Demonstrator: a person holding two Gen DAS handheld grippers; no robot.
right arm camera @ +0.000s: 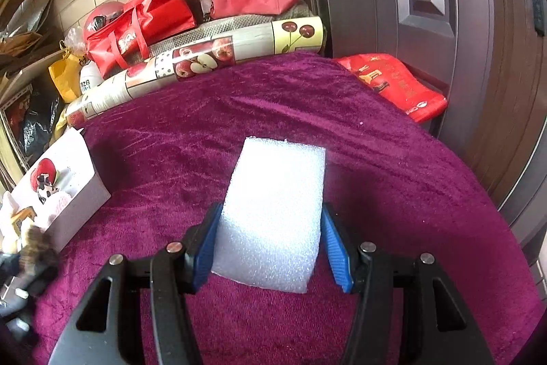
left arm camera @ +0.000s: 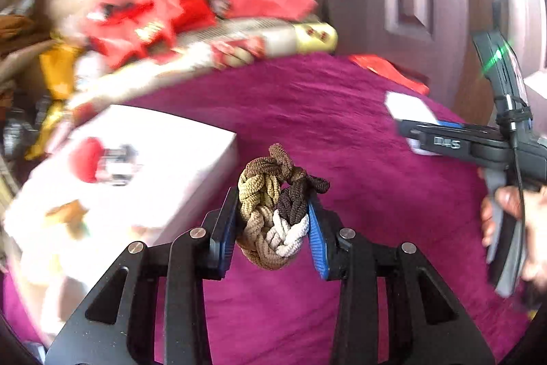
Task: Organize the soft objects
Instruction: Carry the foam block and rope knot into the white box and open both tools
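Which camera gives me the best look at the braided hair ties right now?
The left wrist view: the braided hair ties sit sharp and centred, pinched between the left gripper pads above the purple cloth. The right wrist view shows them only as a blurred brown tuft at its left edge.

"D4S" stands in pale letters on the black body of the right gripper (left arm camera: 448,142). Beside the purple cloth (right arm camera: 273,98), the red bag (right arm camera: 393,84) carries gold print too small to read.
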